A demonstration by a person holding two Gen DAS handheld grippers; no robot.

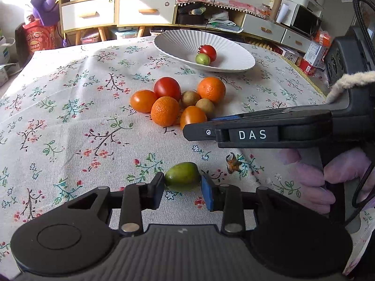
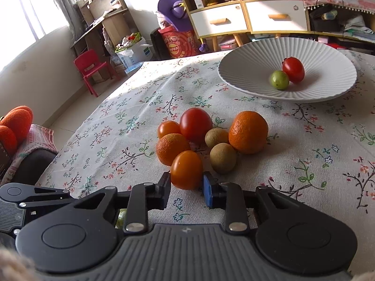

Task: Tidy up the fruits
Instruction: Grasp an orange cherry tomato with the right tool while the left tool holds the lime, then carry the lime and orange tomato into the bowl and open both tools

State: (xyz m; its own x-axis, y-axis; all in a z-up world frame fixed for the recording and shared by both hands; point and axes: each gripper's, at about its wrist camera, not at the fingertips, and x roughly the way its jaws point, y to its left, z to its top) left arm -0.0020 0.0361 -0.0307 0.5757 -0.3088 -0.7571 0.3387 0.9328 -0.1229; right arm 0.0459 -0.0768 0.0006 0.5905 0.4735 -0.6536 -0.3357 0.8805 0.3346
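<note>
A floral-clothed surface (image 2: 304,140) carries a white ribbed plate (image 2: 246,65). A fruit cluster (image 2: 199,140) sits near it. A green fruit (image 1: 182,174) lies apart.
</note>
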